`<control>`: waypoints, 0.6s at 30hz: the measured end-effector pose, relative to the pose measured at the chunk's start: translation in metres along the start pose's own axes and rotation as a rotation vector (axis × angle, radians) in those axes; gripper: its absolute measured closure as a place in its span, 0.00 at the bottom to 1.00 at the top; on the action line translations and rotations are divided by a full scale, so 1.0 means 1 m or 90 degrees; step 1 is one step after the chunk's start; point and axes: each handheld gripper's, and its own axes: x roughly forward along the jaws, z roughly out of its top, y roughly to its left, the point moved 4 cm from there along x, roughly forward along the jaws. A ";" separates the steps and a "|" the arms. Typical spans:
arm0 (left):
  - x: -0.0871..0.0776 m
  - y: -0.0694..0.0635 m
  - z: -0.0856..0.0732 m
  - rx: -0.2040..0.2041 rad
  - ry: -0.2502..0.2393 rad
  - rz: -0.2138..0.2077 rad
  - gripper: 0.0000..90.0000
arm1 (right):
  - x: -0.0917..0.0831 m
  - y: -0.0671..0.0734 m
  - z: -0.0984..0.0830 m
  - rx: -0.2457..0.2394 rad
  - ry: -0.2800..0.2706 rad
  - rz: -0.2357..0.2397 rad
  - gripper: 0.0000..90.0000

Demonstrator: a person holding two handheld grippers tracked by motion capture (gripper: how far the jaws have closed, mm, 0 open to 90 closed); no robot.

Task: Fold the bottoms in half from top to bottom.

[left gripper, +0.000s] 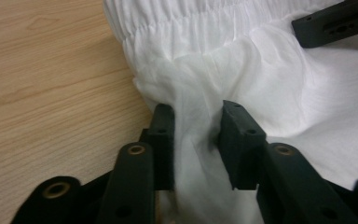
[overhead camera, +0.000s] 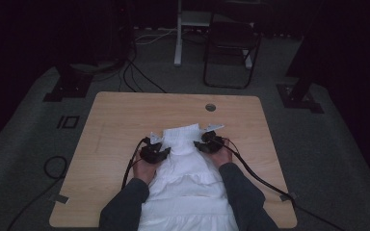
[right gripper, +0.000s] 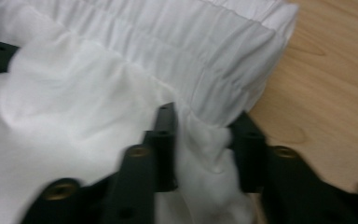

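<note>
A white garment (overhead camera: 188,178) with a gathered elastic band lies flat on the wooden table (overhead camera: 120,120), its band end away from me. My left gripper (overhead camera: 166,152) pinches the garment's left edge just below the band. In the left gripper view the jaws (left gripper: 198,126) are shut on a bunched fold of white cloth (left gripper: 223,56). My right gripper (overhead camera: 198,145) holds the opposite edge. In the right gripper view its jaws (right gripper: 205,133) squeeze a puff of cloth under the band (right gripper: 177,42). Each hand rests on the table behind its gripper.
A round cable hole (overhead camera: 210,107) sits near the table's far edge. Black cables (overhead camera: 255,178) trail from both grippers over the table's near side. A dark chair (overhead camera: 231,43) and stand bases (overhead camera: 70,86) stand on the grey floor beyond the table.
</note>
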 end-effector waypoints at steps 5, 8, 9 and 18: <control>0.001 0.000 0.000 -0.043 -0.002 -0.032 0.90 | -0.001 0.000 -0.001 0.024 0.000 0.017 0.90; 0.003 0.004 0.006 -0.041 0.011 -0.039 0.94 | -0.005 -0.007 0.001 0.042 -0.007 0.016 0.91; 0.002 0.005 0.010 -0.034 0.013 -0.035 0.95 | -0.008 -0.010 0.003 0.049 -0.014 0.017 0.92; -0.020 0.015 0.083 0.028 -0.063 -0.008 0.95 | -0.047 -0.031 0.046 0.053 -0.094 0.014 0.92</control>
